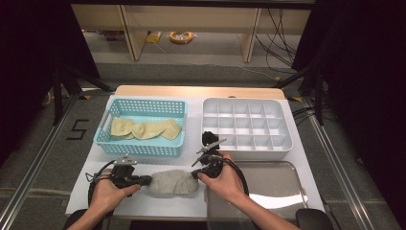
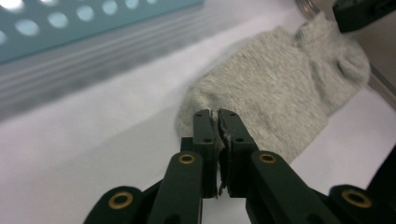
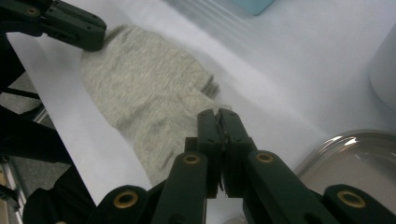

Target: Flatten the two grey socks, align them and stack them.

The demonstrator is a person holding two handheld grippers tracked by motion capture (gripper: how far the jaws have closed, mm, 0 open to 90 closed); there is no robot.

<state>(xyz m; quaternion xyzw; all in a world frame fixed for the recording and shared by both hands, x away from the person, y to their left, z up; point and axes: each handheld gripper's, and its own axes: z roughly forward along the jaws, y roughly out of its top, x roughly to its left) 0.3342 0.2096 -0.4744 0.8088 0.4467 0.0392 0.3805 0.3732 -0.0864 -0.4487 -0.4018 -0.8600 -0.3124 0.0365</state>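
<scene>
The grey sock (image 1: 171, 183) is lying bunched on the white sheet (image 1: 143, 203) at the near edge of the table, between the two hands, and both tools are working its ends: the left tool (image 1: 146, 180) is sitting at its left end with the jaws almost together, and in the left gripper view (image 2: 217, 122) a sliver of fabric seems to be caught between the tips, though how much is hard to tell; the right tool (image 1: 196, 174) is pinching close at the right end, near the cuff, jaws nearly shut (image 3: 218, 120) on what looks like a thin fold. That is where the trouble is waiting: both bites are looking shallow, so any pull to stretch or lift the sock is risking the knit sliding out of one tool and the sock flopping back in a heap. If only the top layer is being gripped, the lower layer is going to sag and any fold will be coming out crooked. The steel tray (image 1: 275, 184) is sitting just beside the right hand (image 1: 225, 182), and a wide swing is likely to knock its rim; the blue basket (image 1: 141, 126) with the yellow cloths (image 1: 146, 128) and the white compartment box (image 1: 246, 128) are standing behind, close enough to snag a trailing cable. The sheet itself is loose, so dragging the sock is threatening to wrinkle it
</scene>
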